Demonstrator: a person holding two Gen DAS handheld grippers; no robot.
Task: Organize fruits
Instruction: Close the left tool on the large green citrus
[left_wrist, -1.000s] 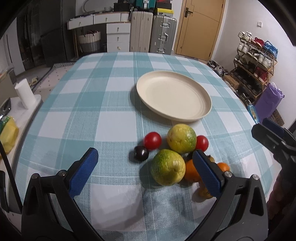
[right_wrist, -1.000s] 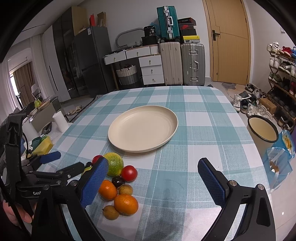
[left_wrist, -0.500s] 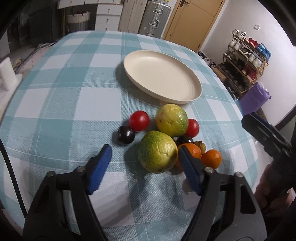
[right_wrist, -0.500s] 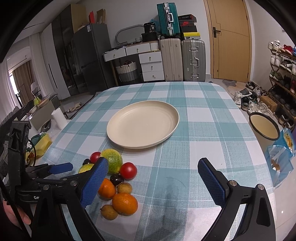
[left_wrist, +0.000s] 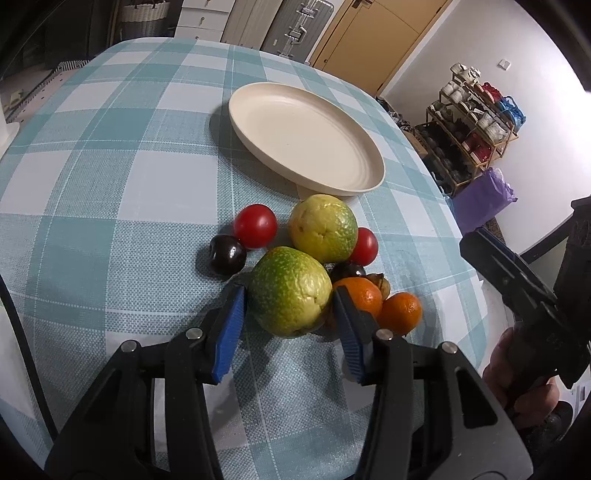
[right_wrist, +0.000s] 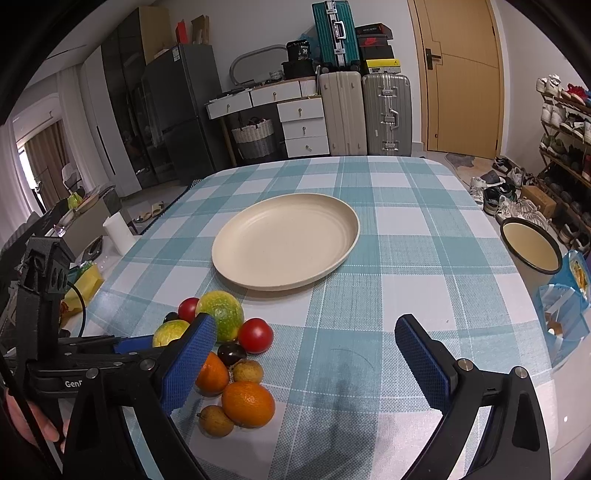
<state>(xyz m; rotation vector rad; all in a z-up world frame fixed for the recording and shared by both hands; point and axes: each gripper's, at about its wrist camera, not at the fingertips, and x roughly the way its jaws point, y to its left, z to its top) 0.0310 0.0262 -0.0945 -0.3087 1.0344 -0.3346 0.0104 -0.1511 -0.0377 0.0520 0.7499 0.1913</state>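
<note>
The left gripper (left_wrist: 290, 314) has its two blue fingers (left_wrist: 231, 332) on each side of the big round green-and-yellow fruit (left_wrist: 290, 291). The pads sit right at the fruit's sides, but I cannot tell if they are squeezing it yet. This fruit lies on the table between the fingers. A second green-yellow fruit (left_wrist: 323, 229) lies just past the fingertips. A small orange fruit (left_wrist: 360, 297) touches the outside of the right-hand finger, and another orange one (left_wrist: 400, 312) sits beside it. A dark plum (left_wrist: 227, 254) and a red tomato (left_wrist: 255, 226) lie ahead of the left-hand finger.

The step looks like picking up the big fruit to put it on the round cream plate (left_wrist: 306, 136), which is empty and farther ahead of the fingers. To do it well, close gently, because the skin is round and can slip. Lift straight up so the orange fruit is not knocked and does not roll.

The right gripper (right_wrist: 304, 354) is wide open and holds nothing. The pile of fruit lies by its left finger, and the plate is ahead of it.

The table wears a blue-and-white checked cloth (right_wrist: 406, 236). It looks woven and not slippery. Behind it stand silver suitcases (right_wrist: 386, 114), white drawers (right_wrist: 303, 125), a yellow wooden door (right_wrist: 461, 74) and a shoe rack (left_wrist: 476, 122).
</note>
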